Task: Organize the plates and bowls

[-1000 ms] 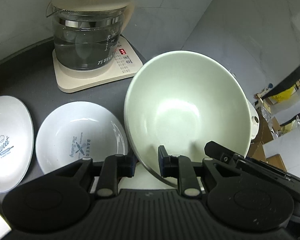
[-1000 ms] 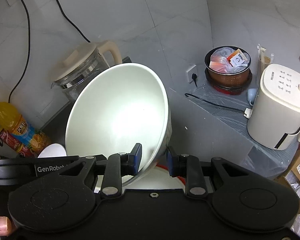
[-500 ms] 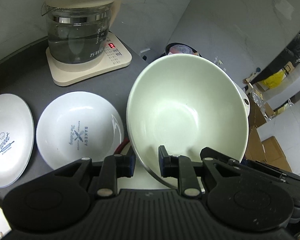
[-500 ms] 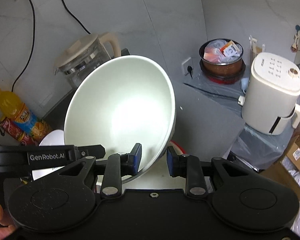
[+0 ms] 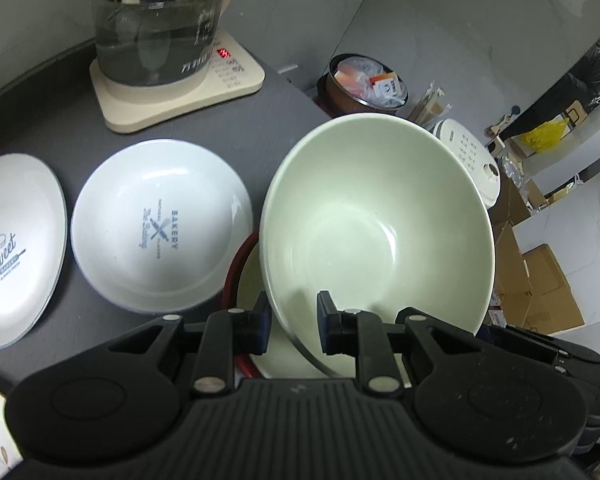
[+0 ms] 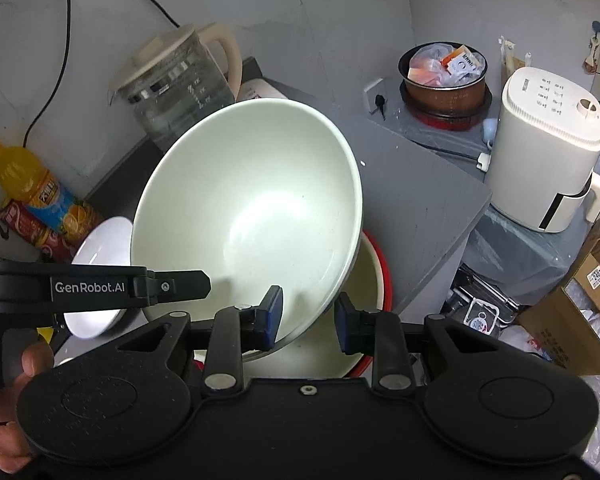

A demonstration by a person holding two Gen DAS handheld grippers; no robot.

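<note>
Both grippers hold one large pale green bowl (image 5: 380, 224) by its rim, tilted, just above a red-rimmed bowl (image 5: 252, 292) on the grey counter. My left gripper (image 5: 292, 326) is shut on the near rim. My right gripper (image 6: 308, 316) is shut on the opposite rim of the same bowl (image 6: 252, 208), over the red-rimmed bowl (image 6: 364, 320). A white "Bakery" plate (image 5: 160, 224) and a white "Sweet" plate (image 5: 16, 248) lie to the left on the counter.
A glass kettle (image 5: 160, 28) on its cream base stands at the back of the counter (image 5: 260, 116). An orange juice bottle (image 6: 32, 192) stands by the wall. Beyond the counter's right edge are a white appliance (image 6: 548, 148) and a pot of packets (image 6: 444, 76).
Both grippers have lowered the green bowl towards the counter; the red-rimmed bowl beneath it has come into view. Both grips are unchanged.
</note>
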